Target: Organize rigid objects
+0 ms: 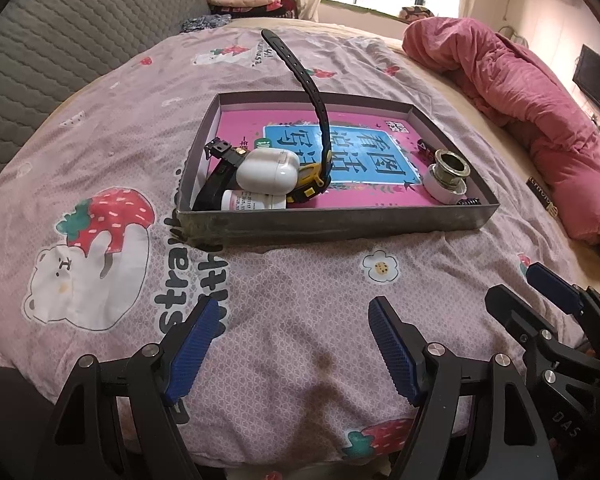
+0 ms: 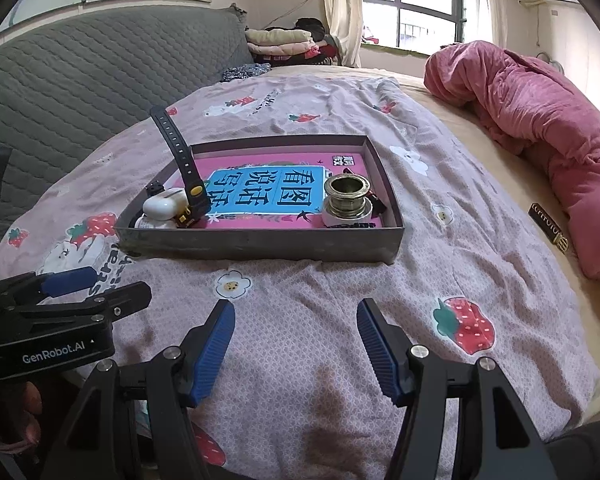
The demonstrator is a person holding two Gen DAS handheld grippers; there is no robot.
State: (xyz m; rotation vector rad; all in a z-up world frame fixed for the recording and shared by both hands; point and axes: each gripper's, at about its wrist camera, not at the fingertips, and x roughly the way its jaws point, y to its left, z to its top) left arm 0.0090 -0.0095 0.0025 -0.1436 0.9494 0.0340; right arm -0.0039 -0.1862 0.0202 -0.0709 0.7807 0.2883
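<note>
Left wrist view: the left gripper (image 1: 292, 344) has its blue fingers apart with nothing between them, low over the pink bedspread (image 1: 300, 280). The right gripper (image 2: 296, 344) is spread too and holds nothing. Past them sits a shallow grey box (image 1: 340, 224) with a pink book (image 1: 360, 152) on its floor. At its left end lie a white case (image 1: 266, 174), a small bottle (image 1: 252, 202) and a watch (image 1: 312, 184) with its strap sticking up. At the right end stands a brass ring (image 1: 450, 168). Bare bedspread lies between the grippers and the box.
</note>
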